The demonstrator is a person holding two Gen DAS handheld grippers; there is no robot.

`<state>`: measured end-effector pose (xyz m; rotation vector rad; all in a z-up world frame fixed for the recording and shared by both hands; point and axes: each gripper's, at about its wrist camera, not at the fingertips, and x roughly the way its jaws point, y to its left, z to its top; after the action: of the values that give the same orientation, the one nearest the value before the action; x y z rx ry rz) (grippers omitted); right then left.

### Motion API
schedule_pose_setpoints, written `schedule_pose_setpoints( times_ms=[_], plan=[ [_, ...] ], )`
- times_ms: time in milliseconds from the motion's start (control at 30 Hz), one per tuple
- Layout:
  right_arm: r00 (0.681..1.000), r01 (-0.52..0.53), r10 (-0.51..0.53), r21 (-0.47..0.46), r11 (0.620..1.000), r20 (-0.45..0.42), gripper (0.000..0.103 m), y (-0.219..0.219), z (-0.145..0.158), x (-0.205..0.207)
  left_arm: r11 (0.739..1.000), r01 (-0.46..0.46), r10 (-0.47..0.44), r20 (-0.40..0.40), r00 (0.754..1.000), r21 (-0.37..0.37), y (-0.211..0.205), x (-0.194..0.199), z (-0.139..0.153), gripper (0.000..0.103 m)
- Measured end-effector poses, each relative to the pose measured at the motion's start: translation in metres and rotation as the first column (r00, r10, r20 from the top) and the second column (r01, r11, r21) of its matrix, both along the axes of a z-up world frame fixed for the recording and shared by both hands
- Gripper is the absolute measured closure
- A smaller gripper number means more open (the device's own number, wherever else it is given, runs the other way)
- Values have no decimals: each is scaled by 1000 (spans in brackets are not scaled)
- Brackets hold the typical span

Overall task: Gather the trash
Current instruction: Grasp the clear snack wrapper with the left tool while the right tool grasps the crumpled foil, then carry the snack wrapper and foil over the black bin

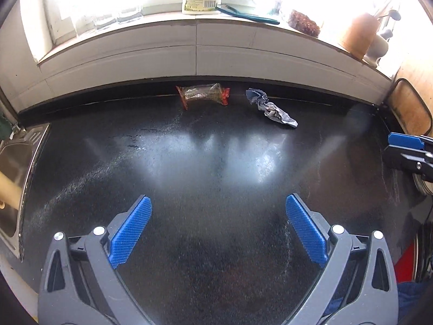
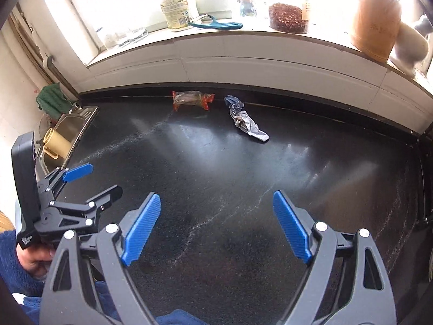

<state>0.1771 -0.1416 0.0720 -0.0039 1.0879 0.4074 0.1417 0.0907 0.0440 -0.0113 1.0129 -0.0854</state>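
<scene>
The left hand-held gripper (image 1: 218, 230) fills the bottom of the left wrist view, its grey plastic arms spread and the two blue ribbed pads wide apart with nothing between them, so it is released. The right hand-held gripper (image 2: 216, 227) sits the same way at the bottom of the right wrist view, blue ridged pads parted over bare surface, released as well. Both hang above a black, finely speckled table (image 1: 216, 178) that shines with pale streaks of window light.

The trash lies in the upper middle of both views, against the dark strip at the back edge of the table. One piece is a clear, crinkled wrapper (image 1: 203, 95) with red-orange twisted ends, lying lengthwise. Near its right, apart from it, is a crumpled wrapper (image 1: 270, 109) of grey, white and blue, drawn out into a long twisted shape that slants toward the lower right.

Above them runs a white panelled sill. On it stand a rounded plastic bottle (image 2: 176, 9) with a pale label, a teal-handled peeler (image 2: 216, 23), a clear tub of brown bits (image 2: 288, 17) and a tall orange-brown crock (image 2: 374, 21). A brushed steel sink (image 2: 73, 124) sits at left.
</scene>
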Motion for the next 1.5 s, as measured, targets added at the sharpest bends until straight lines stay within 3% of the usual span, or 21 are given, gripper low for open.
schedule_pose_setpoints(
  times_ms=[133,300,533,733,767,867,933,967,1033,1067,1133,1167,1367,1500],
  plan=[
    [1000,-12,12,-9,1000,-9,21,6,-12,28,1000,-9,9,-20,1000,5,7,45,-11,6],
    [999,-19,18,-10,1000,-41,21,11,-39,73,996,-61,57,-47,997,-72,19,116,-30,6],
    [994,-33,29,-40,999,-105,21,26,-98,143,996,-81,78,-62,995,-42,17,210,-75,6],
    [992,-74,66,-73,995,-112,26,42,-136,179,999,-50,49,-59,997,-18,10,242,-100,6],
    [991,-76,67,-78,994,-113,32,44,-141,183,999,-37,36,-56,998,-8,7,245,-103,6],
    [990,-75,64,-84,994,-125,46,47,-151,191,1000,-12,11,-39,999,-10,3,248,-107,7],
    [992,-88,77,-105,991,-104,62,50,-152,191,1000,-10,10,-25,1000,-6,1,246,-106,17],
    [991,-100,89,-117,988,-96,66,53,-152,190,1000,-11,11,-24,1000,-10,1,246,-106,28],
    [991,-121,112,-138,983,-76,70,58,-148,185,999,-22,21,-31,999,-44,3,241,-104,39],
    [990,-127,118,-135,983,-77,72,58,-147,183,998,-22,20,-39,999,-57,3,238,-102,60],
    [990,-128,119,-135,983,-77,73,58,-142,175,998,-27,25,-56,998,-48,3,230,-101,67],
    [990,-126,116,-129,984,-81,73,57,-140,170,997,-28,23,-64,998,-69,3,223,-99,79],
    [989,-133,124,-115,984,-81,73,47,-112,126,995,-52,46,-74,996,-84,5,164,-73,85],
    [985,-165,159,-88,982,-73,73,43,-89,87,993,-82,76,-69,995,-85,9,98,-48,85]
  ],
)
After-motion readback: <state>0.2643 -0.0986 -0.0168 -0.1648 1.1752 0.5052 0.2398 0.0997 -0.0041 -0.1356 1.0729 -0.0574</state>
